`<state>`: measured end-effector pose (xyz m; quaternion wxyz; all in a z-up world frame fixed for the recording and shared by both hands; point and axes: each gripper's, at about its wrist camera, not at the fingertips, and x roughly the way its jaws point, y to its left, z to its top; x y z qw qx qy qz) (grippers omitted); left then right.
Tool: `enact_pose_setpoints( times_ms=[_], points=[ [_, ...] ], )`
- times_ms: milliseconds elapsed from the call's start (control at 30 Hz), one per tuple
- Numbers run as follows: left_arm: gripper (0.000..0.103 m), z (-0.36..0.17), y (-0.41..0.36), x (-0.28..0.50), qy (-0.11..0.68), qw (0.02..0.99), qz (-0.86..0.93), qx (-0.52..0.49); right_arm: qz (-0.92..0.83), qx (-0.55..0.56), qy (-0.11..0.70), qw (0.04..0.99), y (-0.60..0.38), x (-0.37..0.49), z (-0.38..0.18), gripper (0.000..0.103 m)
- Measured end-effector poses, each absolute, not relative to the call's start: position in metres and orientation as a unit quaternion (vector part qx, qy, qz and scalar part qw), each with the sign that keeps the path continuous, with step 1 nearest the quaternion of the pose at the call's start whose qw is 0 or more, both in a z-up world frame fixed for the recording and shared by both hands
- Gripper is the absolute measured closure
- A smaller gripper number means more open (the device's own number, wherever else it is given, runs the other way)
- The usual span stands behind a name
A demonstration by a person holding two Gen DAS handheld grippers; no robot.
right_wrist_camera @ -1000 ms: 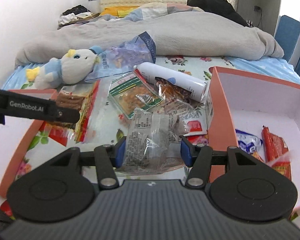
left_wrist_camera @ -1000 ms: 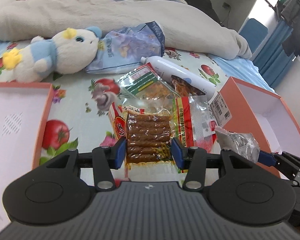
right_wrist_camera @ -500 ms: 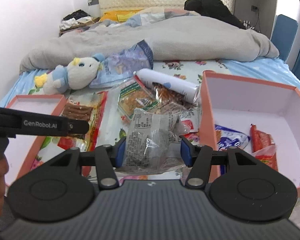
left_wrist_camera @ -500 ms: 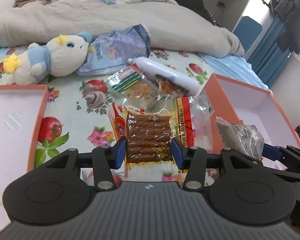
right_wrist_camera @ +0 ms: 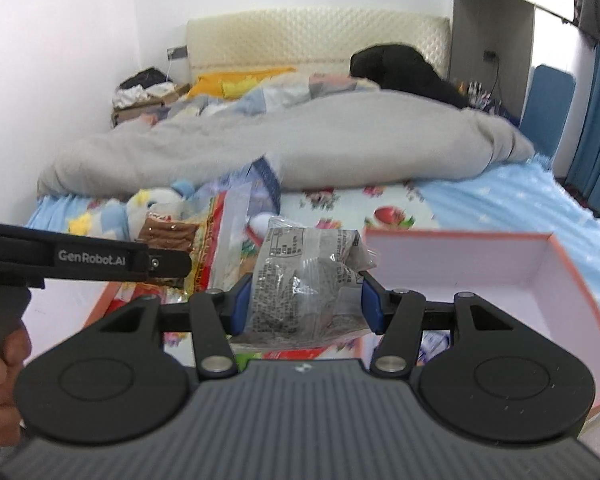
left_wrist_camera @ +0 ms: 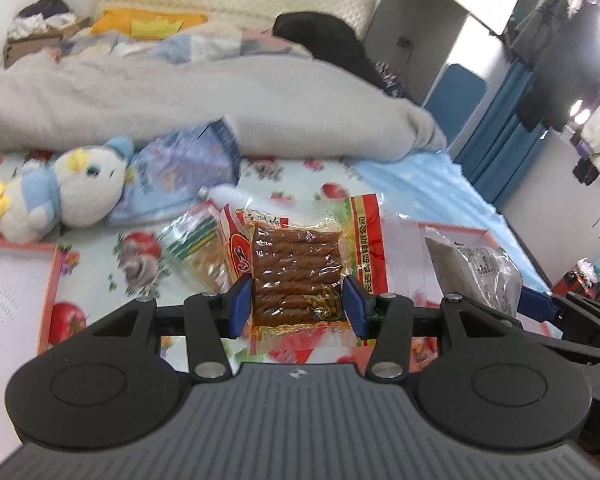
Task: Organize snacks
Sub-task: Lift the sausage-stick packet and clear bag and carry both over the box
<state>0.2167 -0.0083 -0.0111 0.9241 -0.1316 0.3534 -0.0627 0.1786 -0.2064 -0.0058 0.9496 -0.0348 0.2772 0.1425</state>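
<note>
Pinching a clear packet of brown snack sticks (left_wrist_camera: 296, 276) between its blue pads, the left gripper (left_wrist_camera: 297, 304) holds the packet up off the bed, the red-and-yellow printed edges of the wrapper fanning out to either side of the pads. The right gripper (right_wrist_camera: 303, 304) is likewise clamped on a crinkled clear packet with grey contents (right_wrist_camera: 300, 280), which stands up between its pads above the near wall of the pink-rimmed box (right_wrist_camera: 452, 240) on the right. In the left wrist view that same grey packet (left_wrist_camera: 472, 268) shows at the right edge, next to the sticks packet. Below and behind the left gripper, a green-striped snack bag (left_wrist_camera: 192, 244) and a white bottle (left_wrist_camera: 228, 196) lie on the fruit-print bedsheet (left_wrist_camera: 292, 172), with a second pink-rimmed box (left_wrist_camera: 52, 264) at the left. Farther back a white and blue plush toy (left_wrist_camera: 72, 192) leans against a blue snack bag (left_wrist_camera: 180, 168), before a rumpled grey duvet (left_wrist_camera: 220, 100). A hand (right_wrist_camera: 0, 380) grips the left gripper's handle.
</note>
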Motion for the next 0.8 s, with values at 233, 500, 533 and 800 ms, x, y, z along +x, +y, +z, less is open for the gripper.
enact_pose_setpoints(
  times_ms=[233, 500, 533, 800],
  points=[
    [0.049, 0.023, -0.039, 0.226, 0.329, 0.934, -0.081, -0.114, 0.121, -0.012, 0.257, 0.959, -0.23, 0.187, 0.019, 0.046],
    [0.049, 0.051, -0.079, 0.244, 0.312, 0.938, -0.113, -0.099, 0.095, -0.027, 0.221, 0.97, -0.257, 0.193, 0.044, 0.046],
    [0.049, 0.053, -0.083, 0.246, 0.308, 0.94, -0.113, -0.099, 0.092, -0.026, 0.219, 0.971, -0.261, 0.194, 0.045, 0.046],
    [0.049, 0.054, -0.132, 0.274, 0.315, 0.934, -0.142, -0.09, 0.062, -0.007, 0.219, 0.974, -0.299, 0.21, 0.04, 0.046]
  ],
)
